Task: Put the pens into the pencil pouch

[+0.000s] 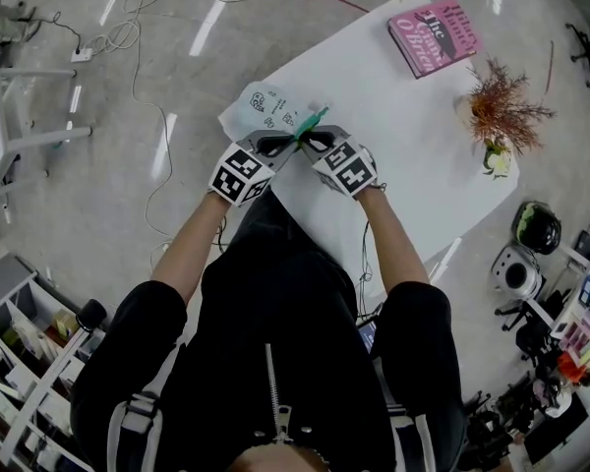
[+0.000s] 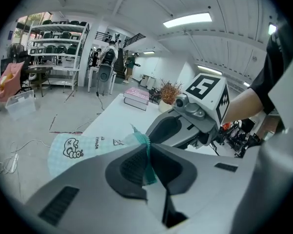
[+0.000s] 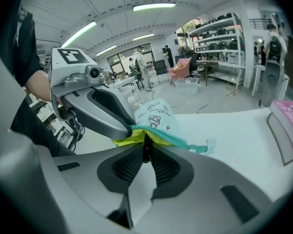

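A pale mint pencil pouch [image 1: 264, 109] with cartoon prints lies at the near left corner of the white table [image 1: 413, 165]. Its teal zipper end [image 1: 311, 123] is lifted between both grippers. My left gripper [image 1: 287, 146] is shut on the teal zipper edge [image 2: 146, 152]. My right gripper [image 1: 313, 142] is shut on the opposite lip of the pouch [image 3: 156, 115], where yellow lining [image 3: 126, 136] shows at the mouth. The two grippers' tips nearly touch each other. In the left gripper view the right gripper [image 2: 172, 126] sits just across the pouch [image 2: 80, 147]. No pen is visible in any view.
A pink book [image 1: 435, 35] lies at the table's far corner. A dried reddish plant [image 1: 503, 114] stands at the right edge. Cables [image 1: 147, 87] trail over the floor to the left, and gear [image 1: 536, 229] crowds the floor on the right.
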A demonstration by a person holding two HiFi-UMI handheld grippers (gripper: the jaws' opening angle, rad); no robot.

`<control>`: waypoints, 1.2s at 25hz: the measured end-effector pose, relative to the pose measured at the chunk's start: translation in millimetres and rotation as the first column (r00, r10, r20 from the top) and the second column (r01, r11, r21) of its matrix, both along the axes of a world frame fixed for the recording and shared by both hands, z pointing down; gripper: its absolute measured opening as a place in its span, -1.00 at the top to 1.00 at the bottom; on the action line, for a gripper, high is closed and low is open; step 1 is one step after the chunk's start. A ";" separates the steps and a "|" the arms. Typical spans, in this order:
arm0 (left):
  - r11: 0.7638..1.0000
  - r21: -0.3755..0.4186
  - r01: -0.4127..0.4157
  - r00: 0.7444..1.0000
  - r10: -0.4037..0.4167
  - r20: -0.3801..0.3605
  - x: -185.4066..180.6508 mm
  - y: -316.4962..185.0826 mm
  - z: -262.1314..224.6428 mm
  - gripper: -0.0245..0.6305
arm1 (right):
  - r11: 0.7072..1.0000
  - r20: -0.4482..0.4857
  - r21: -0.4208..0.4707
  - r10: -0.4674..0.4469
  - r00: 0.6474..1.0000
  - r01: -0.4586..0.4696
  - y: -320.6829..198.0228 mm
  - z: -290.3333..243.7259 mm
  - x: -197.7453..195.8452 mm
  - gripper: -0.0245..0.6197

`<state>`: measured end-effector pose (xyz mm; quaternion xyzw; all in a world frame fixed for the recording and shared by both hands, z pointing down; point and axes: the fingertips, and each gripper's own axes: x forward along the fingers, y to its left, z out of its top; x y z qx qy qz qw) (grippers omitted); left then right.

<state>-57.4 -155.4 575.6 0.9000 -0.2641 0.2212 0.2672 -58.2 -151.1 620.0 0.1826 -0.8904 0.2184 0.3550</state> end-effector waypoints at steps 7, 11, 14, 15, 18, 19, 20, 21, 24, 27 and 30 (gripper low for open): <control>0.999 -0.039 -0.028 0.998 0.026 -0.065 -1.0 -7.1 -7.6 0.80 | 0.998 0.027 0.070 -0.006 1.000 0.004 -7.8 -4.1 -6.2 0.73; 0.998 -0.046 -0.042 0.996 0.038 -0.077 -0.5 -9.1 -8.4 0.80 | 0.994 0.020 0.111 -0.024 1.000 0.021 -10.8 -3.0 -9.1 0.72; 0.998 -0.051 -0.047 0.996 0.043 -0.081 -0.3 -10.9 -7.7 0.80 | 0.990 0.001 0.139 -0.026 1.000 0.026 -13.0 1.3 -9.4 0.72; 0.997 -0.052 -0.048 0.996 0.044 -0.081 -0.5 -11.2 -7.3 0.80 | 0.990 -0.006 0.142 -0.023 1.000 0.023 -13.3 4.1 -9.1 0.72; 0.997 -0.054 -0.048 0.996 0.044 -0.079 -1.1 -11.3 -6.4 0.80 | 0.990 -0.019 0.143 -0.004 1.000 0.007 -13.6 10.0 -8.4 0.72; 0.997 -0.053 -0.048 0.996 0.044 -0.079 -1.1 -11.3 -6.4 0.80 | 0.990 -0.021 0.142 0.003 1.000 0.000 -13.9 10.6 -7.8 0.71; 0.997 -0.053 -0.049 0.996 0.044 -0.079 -0.8 -11.3 -6.4 0.80 | 0.990 -0.020 0.141 0.011 1.000 -0.008 -14.3 10.9 -7.1 0.70; 0.997 -0.052 -0.050 0.996 0.046 -0.077 -0.4 -11.4 -6.2 0.80 | 0.990 -0.019 0.141 0.017 1.000 -0.015 -14.9 11.0 -6.3 0.67; 0.997 -0.040 -0.059 0.997 0.057 -0.056 1.3 -10.5 -3.9 0.80 | 0.988 -0.025 0.151 0.041 0.999 -0.037 -16.5 9.1 -1.0 0.59; 0.998 -0.034 -0.056 0.998 0.054 -0.041 1.6 -10.3 -1.8 0.80 | 0.986 -0.034 0.155 0.064 0.997 -0.058 -14.0 6.6 8.1 0.58; 0.998 -0.031 -0.049 0.999 0.049 -0.018 3.5 -9.9 2.8 0.80 | 0.984 -0.039 0.152 0.097 0.995 -0.090 -9.7 6.5 23.1 0.57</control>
